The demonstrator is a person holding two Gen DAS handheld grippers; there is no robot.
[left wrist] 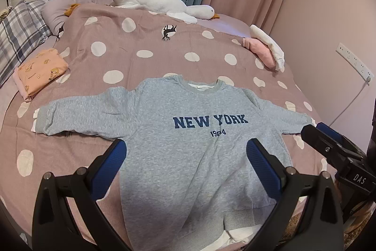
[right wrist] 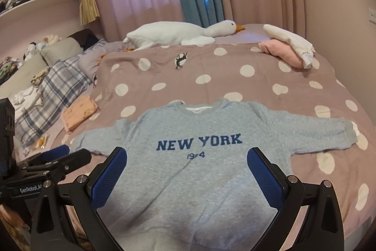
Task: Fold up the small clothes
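Left gripper (left wrist: 185,149) and right gripper (right wrist: 186,158): I see both spread apart, empty, over the sweatshirt (left wrist: 188,157). Its hem at 6 o'clock is cut off.

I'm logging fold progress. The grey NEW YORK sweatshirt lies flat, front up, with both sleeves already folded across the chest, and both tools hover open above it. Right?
Not quite. The grey NEW YORK sweatshirt lies flat, front up, but both sleeves are spread out to the sides, not folded; the left wrist view shows it. The left tool and the right tool are open above it.
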